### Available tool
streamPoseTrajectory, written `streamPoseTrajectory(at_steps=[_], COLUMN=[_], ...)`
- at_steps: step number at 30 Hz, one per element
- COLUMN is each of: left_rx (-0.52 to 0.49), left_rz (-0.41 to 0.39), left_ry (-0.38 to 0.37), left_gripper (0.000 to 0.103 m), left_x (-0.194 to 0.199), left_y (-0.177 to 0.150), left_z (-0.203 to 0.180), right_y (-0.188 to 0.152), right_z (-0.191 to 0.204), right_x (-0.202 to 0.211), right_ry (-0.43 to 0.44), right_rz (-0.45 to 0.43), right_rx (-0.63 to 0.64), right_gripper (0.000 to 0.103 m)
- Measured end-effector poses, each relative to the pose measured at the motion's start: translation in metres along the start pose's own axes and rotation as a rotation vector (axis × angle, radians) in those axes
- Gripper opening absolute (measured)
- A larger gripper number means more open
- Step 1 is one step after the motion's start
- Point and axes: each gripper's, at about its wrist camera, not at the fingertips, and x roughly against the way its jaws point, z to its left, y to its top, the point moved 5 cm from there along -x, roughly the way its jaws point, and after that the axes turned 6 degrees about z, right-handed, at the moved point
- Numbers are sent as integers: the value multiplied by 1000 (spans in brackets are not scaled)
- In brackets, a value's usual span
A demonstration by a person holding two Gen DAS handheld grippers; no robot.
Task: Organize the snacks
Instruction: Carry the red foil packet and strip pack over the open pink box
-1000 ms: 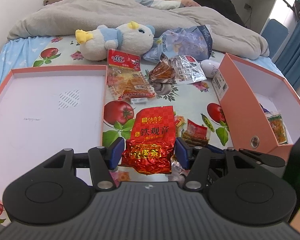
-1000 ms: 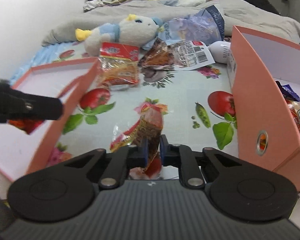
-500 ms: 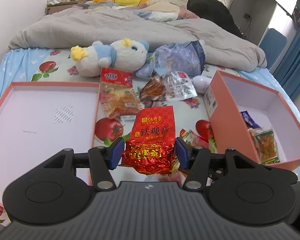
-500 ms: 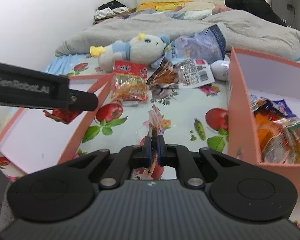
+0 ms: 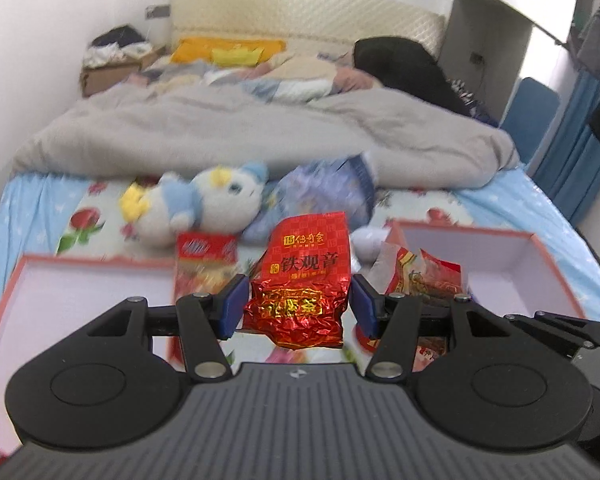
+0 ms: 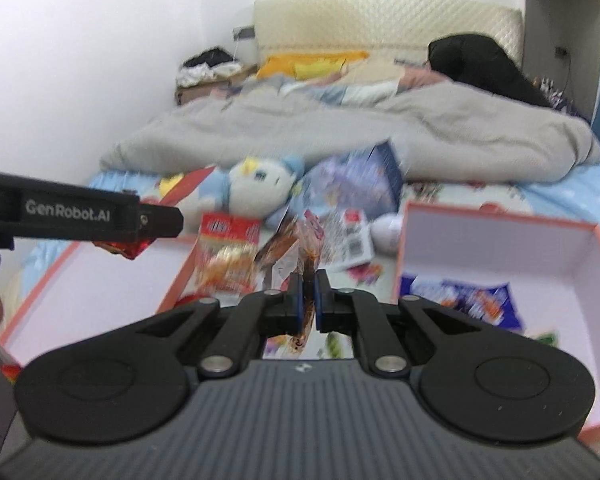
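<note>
My left gripper (image 5: 298, 307) is shut on a red foil tea packet (image 5: 302, 276) and holds it in the air above the bed. My right gripper (image 6: 307, 300) is shut on a thin clear snack packet (image 6: 306, 258), seen edge on; the same packet shows red and clear in the left wrist view (image 5: 424, 276). The pink box (image 6: 496, 248) stands on the right with blue and orange snacks (image 6: 466, 300) inside. The pink lid (image 5: 80, 292) lies open on the left. The left gripper shows in the right wrist view (image 6: 80, 216).
A red snack bag (image 6: 230, 252), a brown snack packet, a white plush toy (image 5: 204, 204) and a blue bag (image 5: 328, 192) lie on the fruit-print sheet. A grey duvet (image 5: 240, 136) covers the far bed. A blue chair (image 5: 530, 108) stands at the right.
Both grippers have risen with their packets and the views now tilt up toward the headboard. The right gripper's packet has come off the sheet.
</note>
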Motion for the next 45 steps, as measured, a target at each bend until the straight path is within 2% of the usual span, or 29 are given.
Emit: streamPoseTrajectory(at_steps=[6, 12, 18, 21, 24, 27, 31, 37, 39, 40, 41, 45], left_rx=[-42, -102, -158, -220, -249, -281, -255, -256, -251, -248, -246, -246], left_rz=[-53, -52, 40, 84, 150, 203, 293, 344, 348, 341, 338, 327], left_ry=[-45, -105, -200, -218, -261, -271, -283, -298, -284, -276, -266, -262], left_gripper=[61, 61, 61, 61, 61, 61, 61, 62, 68, 76, 78, 78], left_x=[6, -9, -44, -63, -82, -100, -121, -124, -125, -123, -121, -116], left_y=[41, 66, 69, 66, 61, 55, 49, 44, 44, 44, 45, 46], left_z=[-42, -91, -145, -173, -195, -211, -221, -220, -217, -214, -211, -205], right_y=[29, 40, 28, 21, 11, 0, -13, -23, -22, -22, -22, -22], right_z=[-33, -80, -133, -158, -180, -193, -204, -210, -210, -210, -212, -215], right_x=[17, 25, 20, 19, 14, 6, -7, -9, -7, -6, -5, 0], right_ry=[-43, -118, -171, -207, -224, -229, -218, -209, -209, -215, -224, -226], right_rz=[-63, -87, -37, 2, 59, 121, 199, 245, 245, 247, 246, 229], right_rx=[-2, -24, -103, -126, -154, -177, -208, -226, -228, -229, -229, -235], right_gripper=[8, 8, 8, 8, 8, 8, 9, 11, 11, 14, 20, 29])
